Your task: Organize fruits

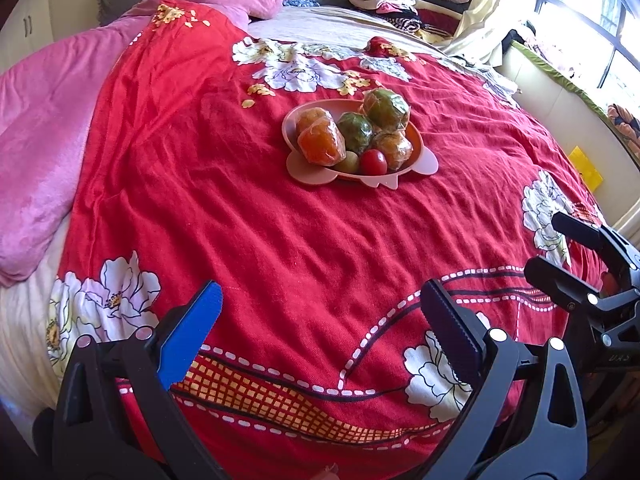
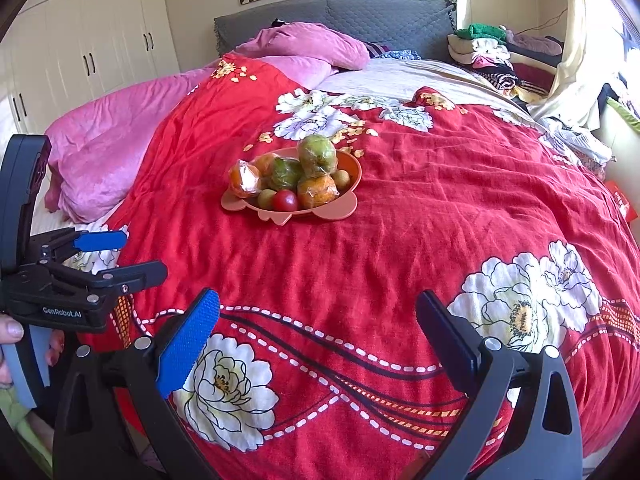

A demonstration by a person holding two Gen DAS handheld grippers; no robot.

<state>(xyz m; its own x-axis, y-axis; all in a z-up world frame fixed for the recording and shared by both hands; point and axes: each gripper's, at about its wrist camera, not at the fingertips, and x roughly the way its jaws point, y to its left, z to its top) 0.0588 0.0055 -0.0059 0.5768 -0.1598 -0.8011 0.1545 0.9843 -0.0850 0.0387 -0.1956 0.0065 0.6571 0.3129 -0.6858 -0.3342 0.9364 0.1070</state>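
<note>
Wrapped fruits [image 1: 362, 130] heaped on pink plate [image 1: 416, 168] — bedspread [image 1: 280, 232] beneath

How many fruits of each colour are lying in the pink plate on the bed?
Wrapped orange fruits: 3
Wrapped large green fruits: 2
Small olive-green fruits: 2
Red fruit: 1
Total: 8

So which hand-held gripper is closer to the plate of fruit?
Left, only slightly: the plate looks bigger from it. Left hand-held gripper is back-left of it, right hand-held gripper back-right, both open.
</note>
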